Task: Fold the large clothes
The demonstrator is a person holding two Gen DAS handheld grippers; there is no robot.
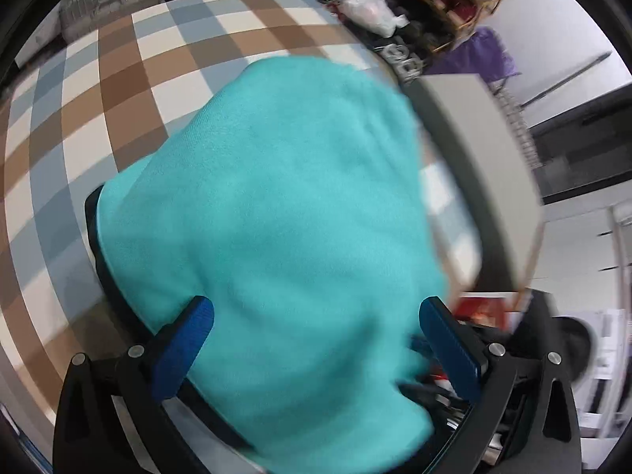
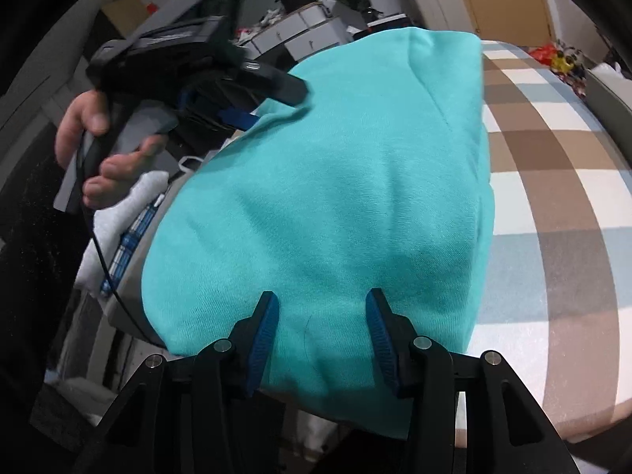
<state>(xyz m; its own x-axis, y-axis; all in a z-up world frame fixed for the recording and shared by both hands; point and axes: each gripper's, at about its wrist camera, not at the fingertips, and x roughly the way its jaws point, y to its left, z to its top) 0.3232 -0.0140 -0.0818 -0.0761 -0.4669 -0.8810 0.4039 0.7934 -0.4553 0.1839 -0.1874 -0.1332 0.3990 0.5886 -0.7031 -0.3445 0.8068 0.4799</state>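
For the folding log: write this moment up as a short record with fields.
garment: turquoise garment, bunched in a mound
surface: checked cloth in brown, white and blue-grey
left gripper: jaws wide apart, garment between them, pads not pressing it
right gripper: jaws part open over the garment; grip unclear
hand: holds the left gripper's handle, seen from the right wrist

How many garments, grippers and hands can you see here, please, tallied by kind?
Turquoise garment: 1
Grippers: 2, the left gripper and the right gripper
Hand: 1
Total: 4
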